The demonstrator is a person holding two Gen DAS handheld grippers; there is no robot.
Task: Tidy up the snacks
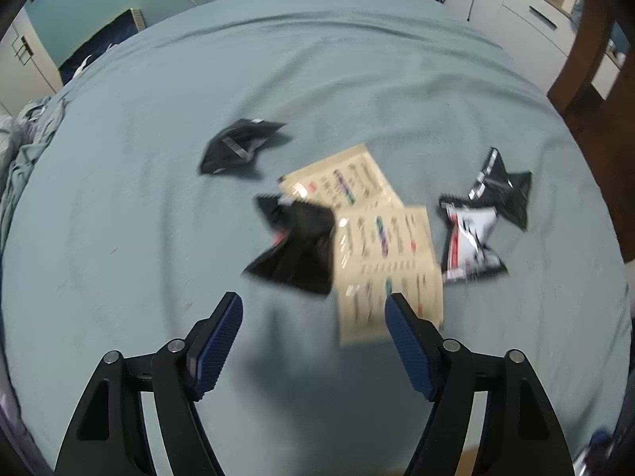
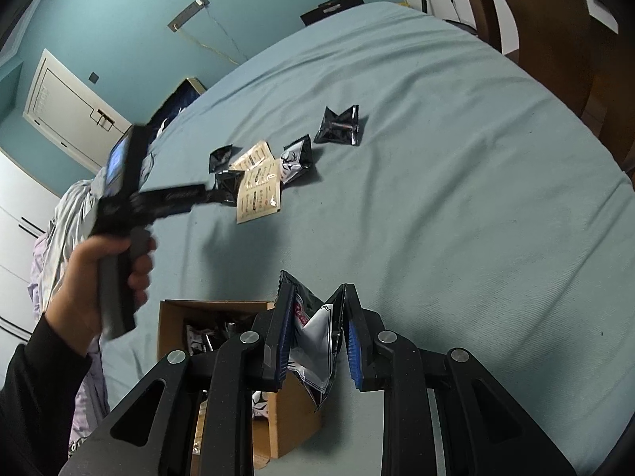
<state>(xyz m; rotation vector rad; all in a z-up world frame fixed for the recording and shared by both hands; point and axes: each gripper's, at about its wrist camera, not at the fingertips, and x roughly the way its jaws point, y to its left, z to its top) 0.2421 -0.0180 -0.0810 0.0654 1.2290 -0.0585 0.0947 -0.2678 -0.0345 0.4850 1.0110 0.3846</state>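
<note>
Several snack packets lie on the blue-green bed point(image 1: 119, 218). In the left wrist view a black packet point(image 1: 295, 248) lies just ahead of my open, empty left gripper point(image 1: 313, 309), overlapping two beige packets point(image 1: 387, 261). Another black packet point(image 1: 240, 146) lies farther left, and a black-and-white packet point(image 1: 472, 242) and a black one point(image 1: 504, 186) lie to the right. My right gripper point(image 2: 315, 325) is shut on a black-and-white snack packet point(image 2: 317, 353), held beside the open cardboard box point(image 2: 293, 416). The left gripper shows blurred in the right wrist view point(image 2: 206, 196), reaching the packets.
The cardboard box holds several packets and sits on the bed near its left edge. Crumpled bedding point(image 2: 67, 214) lies at the bed's left side. White cabinets point(image 1: 528, 20) and a brown wooden post point(image 1: 583, 51) stand to the right. A white door point(image 2: 67, 107) is in the blue wall.
</note>
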